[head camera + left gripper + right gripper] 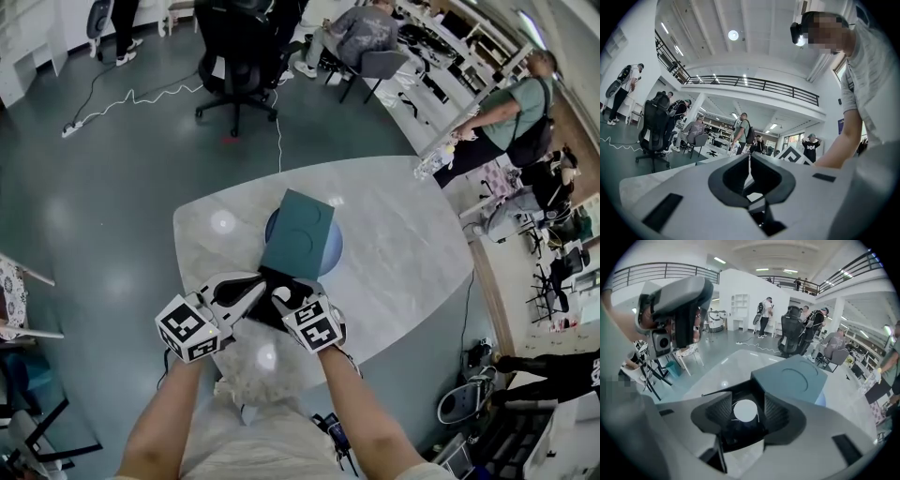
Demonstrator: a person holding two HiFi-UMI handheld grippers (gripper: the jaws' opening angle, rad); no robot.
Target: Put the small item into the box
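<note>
My right claw [746,414] stands parted over the matte teal box [799,377] with its circle-embossed lid. The ribbed pads are clear of the small white round item [745,409] between them, above the black interior. My left claw [750,163] is pressed together. The head view hides the item but shows the glossy marbled table [403,244].

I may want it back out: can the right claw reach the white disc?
Likely yes: the right claw stands open around the disc, above the open box; nothing looks in the way.
</note>
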